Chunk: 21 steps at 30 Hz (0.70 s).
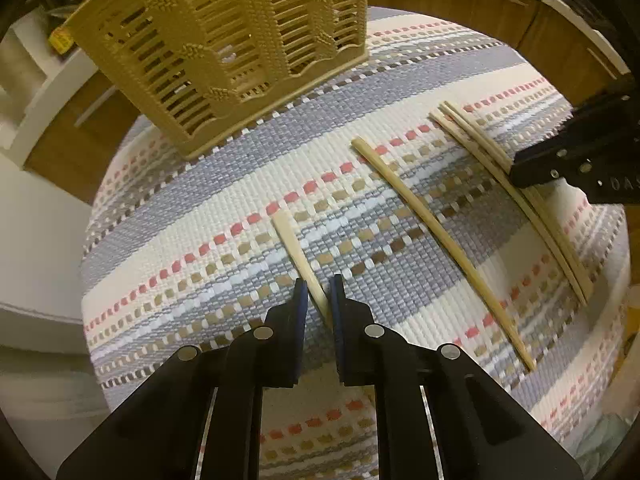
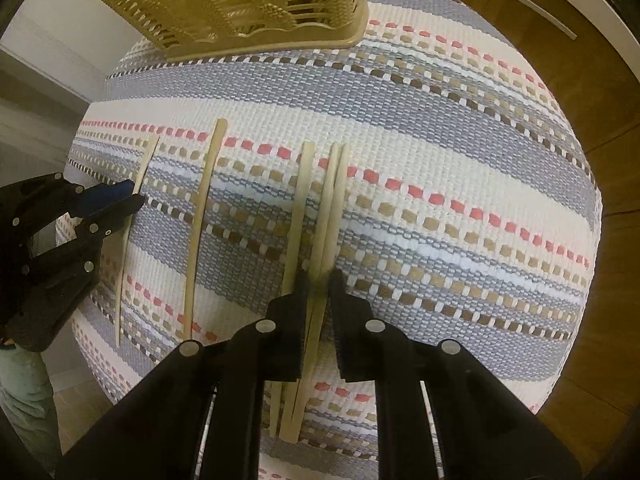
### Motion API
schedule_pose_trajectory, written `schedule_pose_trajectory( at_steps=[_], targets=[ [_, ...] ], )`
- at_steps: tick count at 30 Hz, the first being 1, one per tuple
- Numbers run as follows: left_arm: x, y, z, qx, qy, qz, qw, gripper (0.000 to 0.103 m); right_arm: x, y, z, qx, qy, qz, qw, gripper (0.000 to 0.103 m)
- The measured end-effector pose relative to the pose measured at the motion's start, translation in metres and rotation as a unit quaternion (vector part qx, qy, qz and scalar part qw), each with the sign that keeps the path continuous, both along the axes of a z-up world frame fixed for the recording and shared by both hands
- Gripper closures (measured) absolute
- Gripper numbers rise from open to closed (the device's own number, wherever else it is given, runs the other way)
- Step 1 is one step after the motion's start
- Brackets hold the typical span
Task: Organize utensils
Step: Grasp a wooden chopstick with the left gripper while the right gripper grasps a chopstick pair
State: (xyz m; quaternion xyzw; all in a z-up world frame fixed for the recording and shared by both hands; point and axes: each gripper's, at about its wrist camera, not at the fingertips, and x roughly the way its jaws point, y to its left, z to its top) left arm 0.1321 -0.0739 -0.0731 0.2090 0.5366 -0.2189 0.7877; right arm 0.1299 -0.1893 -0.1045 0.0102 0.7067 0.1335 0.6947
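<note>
If the left claw (image 1: 319,294), pinching one chopstick (image 1: 298,258) low in the frame, tips, that stick could slip; the right claw (image 2: 318,286) pinches a pair of chopsticks (image 2: 330,208).

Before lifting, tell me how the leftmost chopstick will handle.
The leftmost chopstick looks thin, straight and wooden: probably stiff and light. Gripped near one end by the left gripper, it may pivot or droop. On the woven mat, rolling seems unlikely.
</note>
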Motion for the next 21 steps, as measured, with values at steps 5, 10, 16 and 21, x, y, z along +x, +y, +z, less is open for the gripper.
schedule_pose_trajectory(
  at_steps=[5,10,16,21],
  targets=[
    [0.001,0.007,0.002,-0.01,0.014,0.005,0.9998,0.09,0.007,-0.005,0.0,0.003,0.014,-0.006,1.0,0.093],
    [0.004,0.011,0.005,0.014,0.018,0.009,0.9997,0.082,0.013,-0.003,-0.002,-0.01,0.022,-0.001,1.0,0.09],
    [0.021,0.006,0.01,0.006,0.049,0.023,0.9985,0.083,0.018,0.009,-0.004,-0.026,0.025,0.016,0.999,0.089],
    [0.018,-0.005,0.008,0.018,0.03,0.023,0.9991,0.097,0.014,0.02,-0.004,-0.05,-0.002,0.036,0.998,0.091]
  ],
)
